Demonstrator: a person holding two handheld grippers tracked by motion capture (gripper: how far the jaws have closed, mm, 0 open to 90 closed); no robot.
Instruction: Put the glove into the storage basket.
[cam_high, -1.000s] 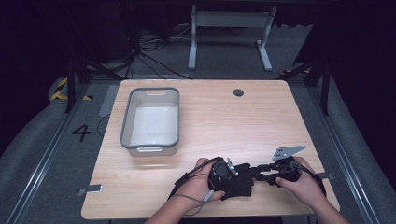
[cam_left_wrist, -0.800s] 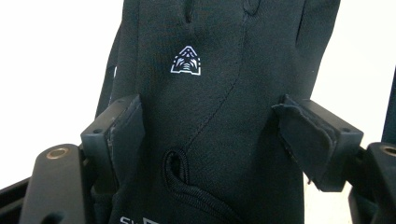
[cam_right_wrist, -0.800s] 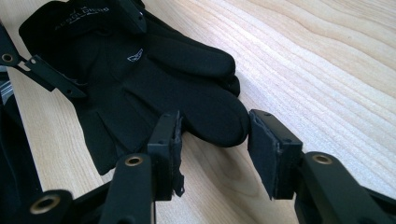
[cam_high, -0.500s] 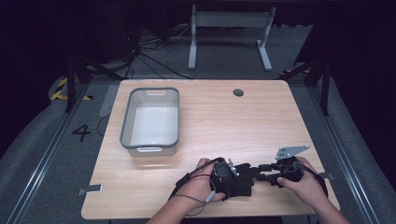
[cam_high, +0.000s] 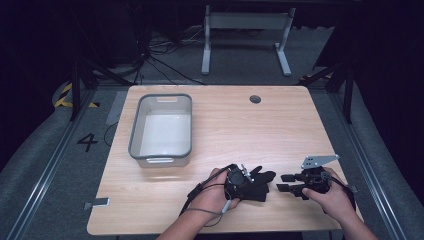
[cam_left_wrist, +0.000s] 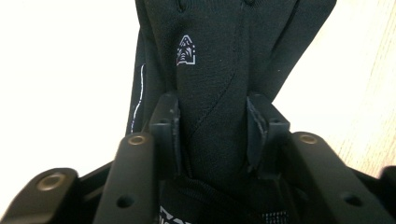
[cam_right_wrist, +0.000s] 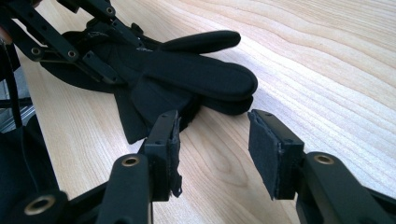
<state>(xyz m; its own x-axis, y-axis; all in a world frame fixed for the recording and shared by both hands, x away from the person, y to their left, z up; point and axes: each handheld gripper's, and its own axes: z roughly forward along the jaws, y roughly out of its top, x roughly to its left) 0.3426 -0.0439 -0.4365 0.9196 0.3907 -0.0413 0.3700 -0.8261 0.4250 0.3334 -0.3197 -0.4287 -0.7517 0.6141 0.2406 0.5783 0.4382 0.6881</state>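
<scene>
Pinching the black fabric glove (cam_high: 252, 182) at the worktop's (cam_high: 280, 130) six o'clock, my left gripper (cam_left_wrist: 212, 135) held its cuff; my right gripper (cam_right_wrist: 212, 149), jaws wide, needed squaring onto the fingertips at its twelve o'clock.

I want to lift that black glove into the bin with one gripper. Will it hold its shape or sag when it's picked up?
Probably sags: the black glove is soft fabric, bunched between the left gripper's jaws. Its fingers lie limp on the table, so they would likely dangle. It looks light and unlikely to slip from the padded jaws.
</scene>
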